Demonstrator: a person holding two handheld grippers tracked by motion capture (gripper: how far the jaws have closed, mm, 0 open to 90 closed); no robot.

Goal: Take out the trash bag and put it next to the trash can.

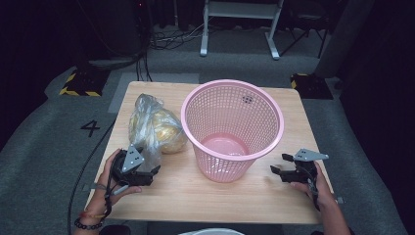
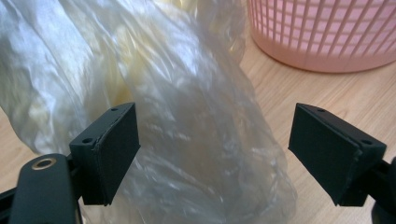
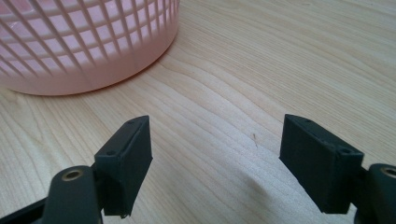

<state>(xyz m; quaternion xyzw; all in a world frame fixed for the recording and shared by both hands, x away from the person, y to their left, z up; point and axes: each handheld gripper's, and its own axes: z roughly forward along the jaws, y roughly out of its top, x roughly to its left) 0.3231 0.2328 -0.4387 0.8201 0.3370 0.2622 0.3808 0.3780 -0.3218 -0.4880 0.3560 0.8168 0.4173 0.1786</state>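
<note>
A clear plastic bag (image 1: 151,126) holding something pale yellow lies on the left of the wooden table (image 1: 205,196), touching the side of a pink mesh basket (image 1: 232,128). My left gripper (image 1: 145,165) is at the bag's near end with its jaws wide. In the left gripper view the crumpled bag (image 2: 187,121) lies between the two pads (image 2: 112,154), which do not press on it. My right gripper (image 1: 283,164) rests low at the table's right side, open, with bare wood between its jaws (image 3: 215,158) and the basket (image 3: 84,46) just ahead.
The basket is empty and stands upright at the table's centre. Beyond the table are grey carpet, cables and a white frame (image 1: 240,24). A white rim (image 1: 211,231) shows at the table's near edge.
</note>
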